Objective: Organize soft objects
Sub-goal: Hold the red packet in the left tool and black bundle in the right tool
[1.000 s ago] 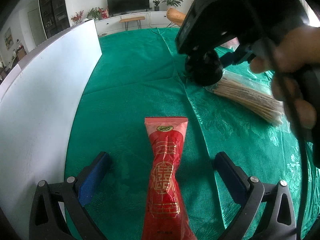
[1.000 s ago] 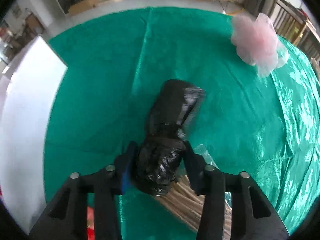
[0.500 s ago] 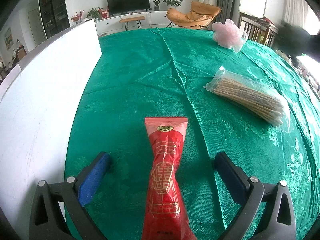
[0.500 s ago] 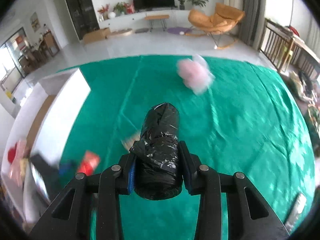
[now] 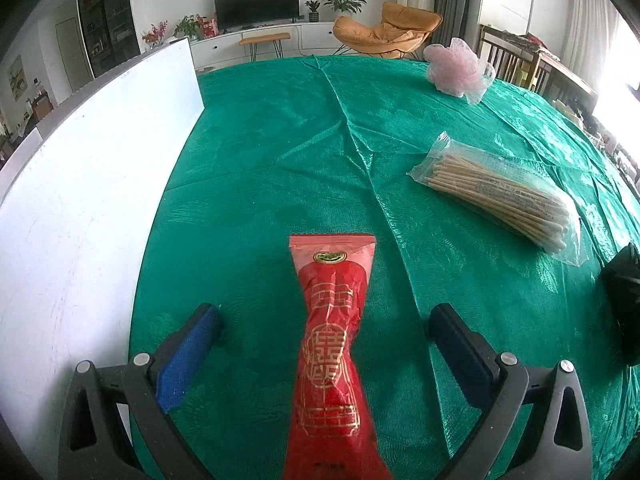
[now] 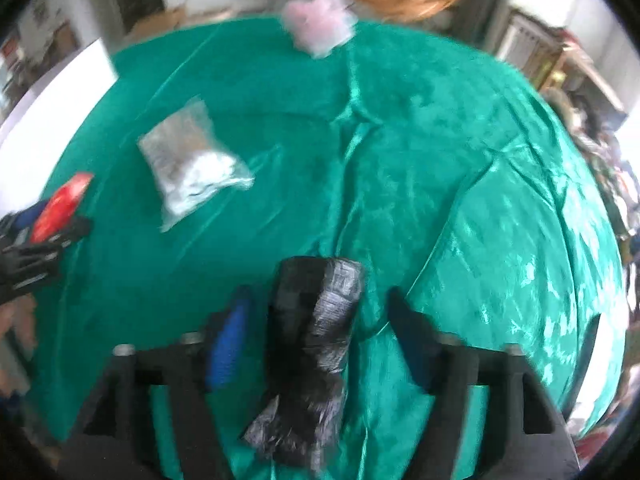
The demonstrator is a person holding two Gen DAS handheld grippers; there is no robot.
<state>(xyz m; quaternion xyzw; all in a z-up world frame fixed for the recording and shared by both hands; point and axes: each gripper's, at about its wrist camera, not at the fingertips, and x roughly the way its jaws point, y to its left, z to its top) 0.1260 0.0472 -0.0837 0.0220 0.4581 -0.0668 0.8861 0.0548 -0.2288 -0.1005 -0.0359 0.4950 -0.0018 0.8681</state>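
A red packet with gold print [image 5: 332, 344] lies on the green tablecloth [image 5: 280, 152] between the wide-open fingers of my left gripper [image 5: 320, 320]. A roll of black plastic bags [image 6: 316, 332] lies between the parted fingers of my right gripper [image 6: 320, 320], which are open and apart from it; the view is blurred. A clear bag of wooden sticks [image 5: 500, 192] lies to the right, also in the right wrist view [image 6: 192, 164]. A pink mesh pouf [image 5: 456, 68] sits far back, also in the right wrist view [image 6: 320, 28].
A white board wall [image 5: 80, 200] runs along the left side of the table. The left gripper and red packet show at the left edge of the right wrist view [image 6: 60, 204]. Chairs and furniture stand beyond the table.
My right gripper carried the black roll away from the stick bag to the table's right side, then opened around it. My left gripper and the red packet have not moved.
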